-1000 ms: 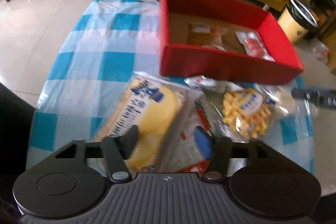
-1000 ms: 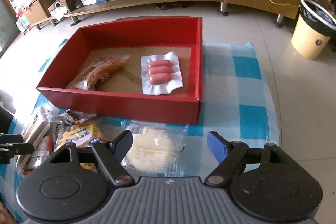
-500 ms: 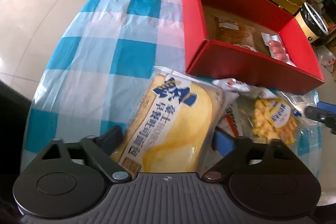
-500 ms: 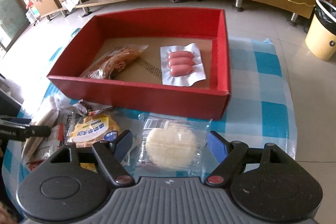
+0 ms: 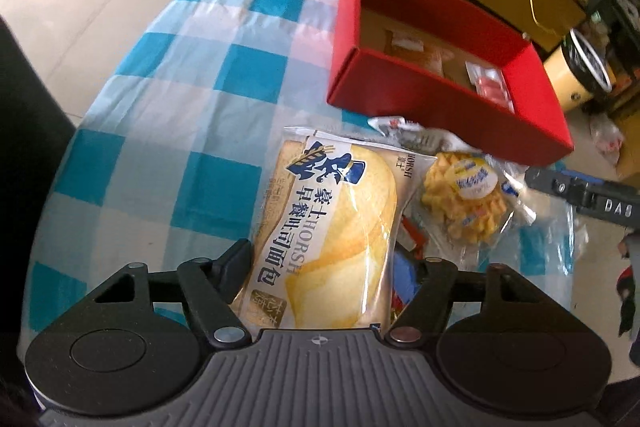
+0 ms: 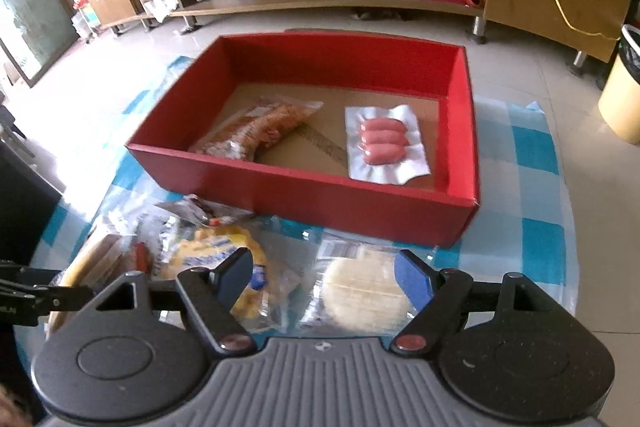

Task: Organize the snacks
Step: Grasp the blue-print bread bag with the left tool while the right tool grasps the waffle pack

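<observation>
Bread pack [image 5: 328,239] btwn left tool [image 5: 322,263] fingers.

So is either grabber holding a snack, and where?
The left gripper holds the bread packet by its near end. The right gripper is open, holding nothing, above the round cake packet.

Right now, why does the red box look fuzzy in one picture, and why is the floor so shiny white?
Left wrist view: the red box is motion-blurred, the bread bag sharper. Right wrist view: daylight glares off the floor at left; fisheye bends the edges.
</observation>
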